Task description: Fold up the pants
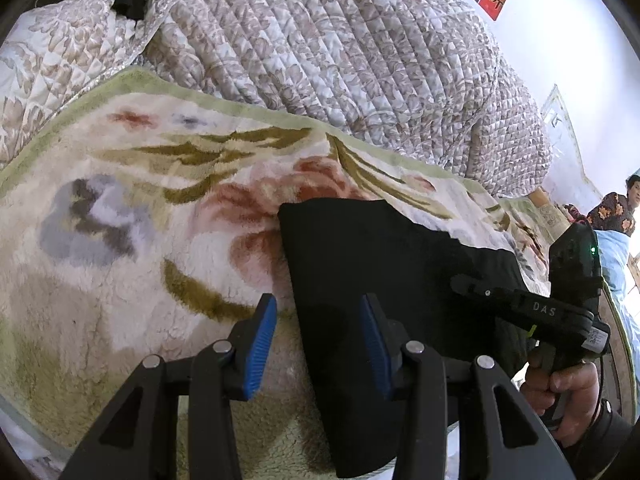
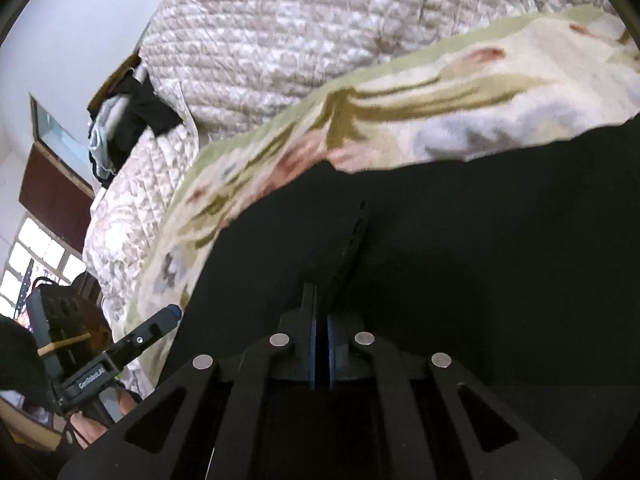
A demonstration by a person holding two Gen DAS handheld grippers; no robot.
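The black pants (image 1: 360, 264) lie on a floral fleece blanket (image 1: 140, 200). My left gripper (image 1: 318, 328) is open just above the pants' left edge, one blue pad over the blanket, the other over the cloth. The right gripper shows in the left wrist view (image 1: 464, 280), low over the pants at the right. In the right wrist view the pants (image 2: 480, 240) fill the lower frame. My right gripper (image 2: 320, 344) is shut, its blue pads pressed together on a raised fold of the black cloth (image 2: 348, 248). The left gripper (image 2: 168, 314) shows at the lower left.
A quilted patterned comforter (image 1: 340, 48) is heaped behind the blanket. A dark garment (image 2: 136, 120) hangs over the bed's far end. A person (image 1: 616, 208) sits at the far right. A window (image 2: 36, 256) and a dark cabinet (image 2: 52, 196) stand at the left.
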